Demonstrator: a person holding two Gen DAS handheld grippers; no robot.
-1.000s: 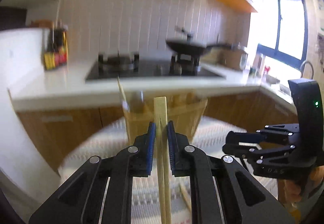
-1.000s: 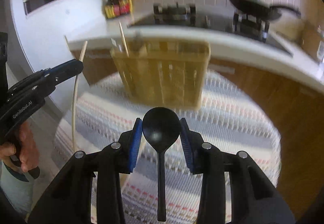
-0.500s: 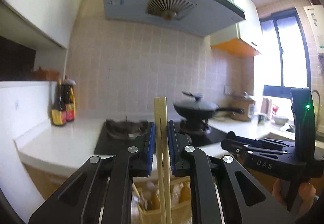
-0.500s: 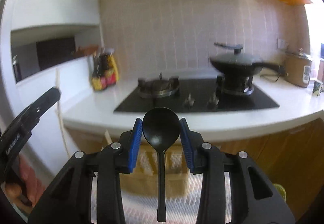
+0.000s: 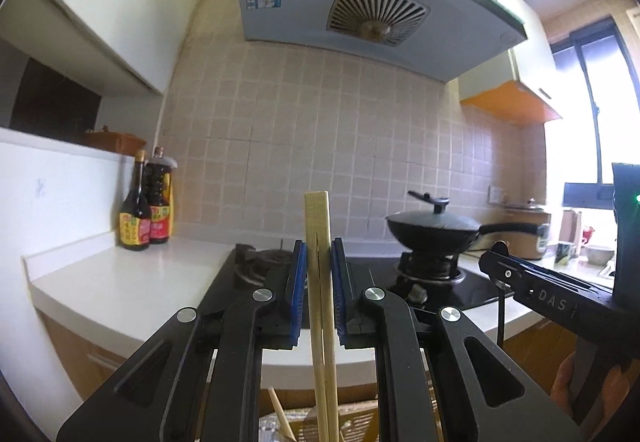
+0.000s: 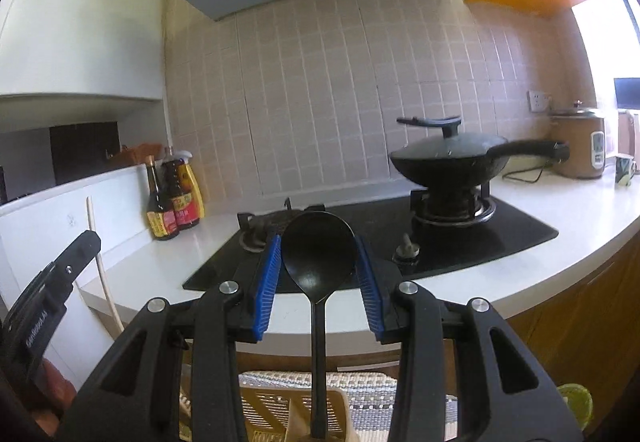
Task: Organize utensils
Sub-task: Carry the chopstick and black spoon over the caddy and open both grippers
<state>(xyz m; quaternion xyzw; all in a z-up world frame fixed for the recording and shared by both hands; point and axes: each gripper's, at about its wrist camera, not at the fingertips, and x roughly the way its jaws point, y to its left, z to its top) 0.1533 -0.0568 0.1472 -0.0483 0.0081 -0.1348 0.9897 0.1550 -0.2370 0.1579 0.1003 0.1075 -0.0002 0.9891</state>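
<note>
My left gripper (image 5: 319, 274) is shut on a pair of pale wooden chopsticks (image 5: 320, 294) that stand upright between its blue pads. A black spoon (image 6: 318, 262), bowl up and handle hanging down, is clamped in my right gripper (image 6: 319, 270). Low in both views, under the grippers, sits a yellowish slatted utensil basket (image 6: 288, 418) on a striped mat (image 6: 360, 382); another stick (image 5: 280, 418) leans in it. The right gripper's body (image 5: 560, 302) shows at the right of the left wrist view; the left gripper (image 6: 52, 290) with its chopsticks (image 6: 100, 262) shows at the left of the right wrist view.
Straight ahead runs a white counter (image 5: 120, 282) with a black gas hob (image 6: 440, 242) and a lidded black wok (image 6: 448, 158). Sauce bottles (image 5: 144, 218) stand at the left, a rice cooker (image 6: 580, 146) at the right. A range hood (image 5: 360, 2) hangs overhead.
Both grippers have risen and tilted up with their utensils. The basket and mat, earlier in the middle of each view, have dropped to the bottom edge; the counter, hob and hood now fill the frames.
</note>
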